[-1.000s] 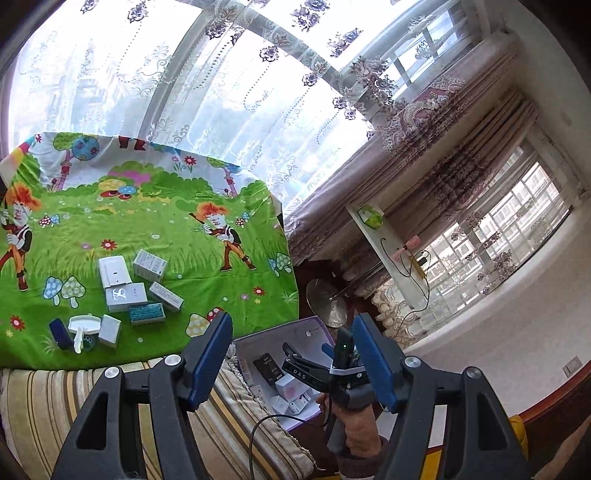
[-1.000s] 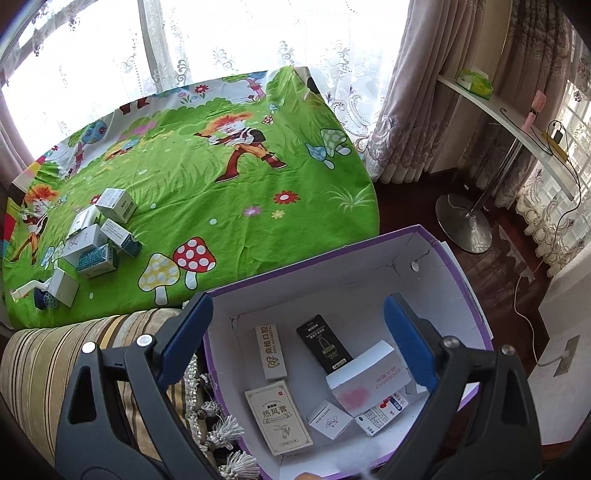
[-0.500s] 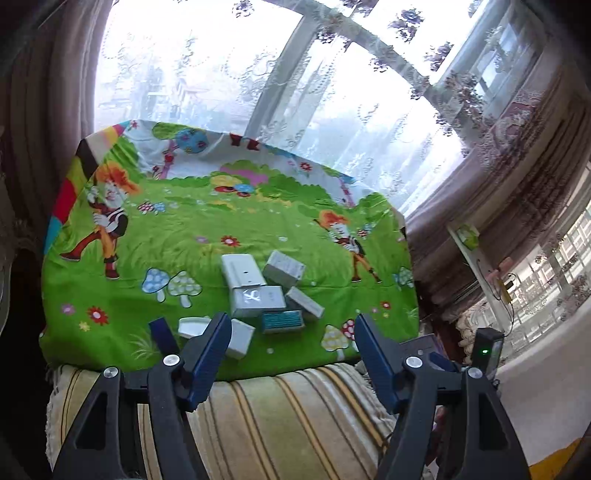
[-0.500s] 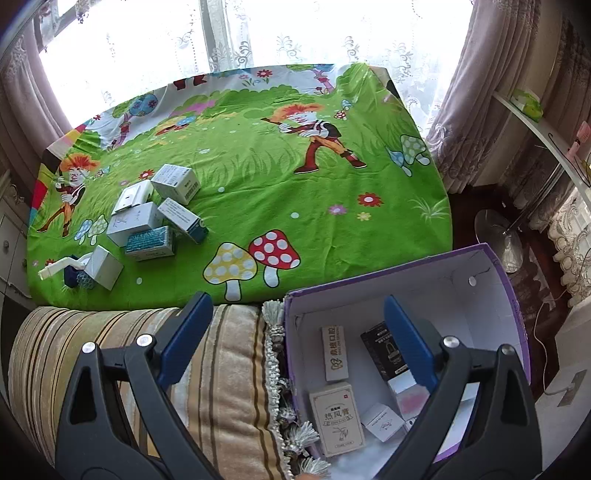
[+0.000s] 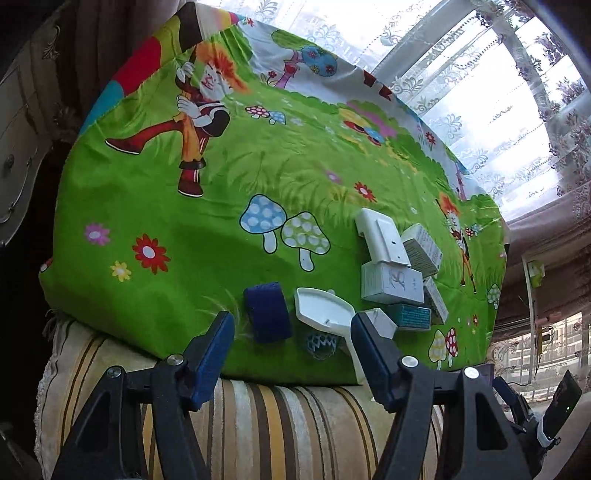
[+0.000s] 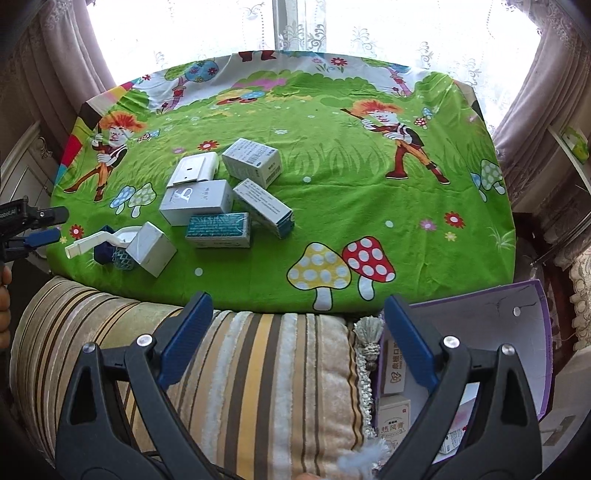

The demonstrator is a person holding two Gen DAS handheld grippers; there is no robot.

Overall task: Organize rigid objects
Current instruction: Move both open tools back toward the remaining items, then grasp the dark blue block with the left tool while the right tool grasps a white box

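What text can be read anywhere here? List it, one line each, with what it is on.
"热风膏": carton in the purple box.
Carton above it: Chinese print, partly hidden.
White box: stylised logo, unclear.
Other cartons on the green cloth: print too small.

Setting: a home, a living room or bedroom. Evidence: lace sheers with heavy mauve drapes at a bay window; striped velvet cushion with tassels; child's cartoon cloth over the surface; cream carved cabinet.
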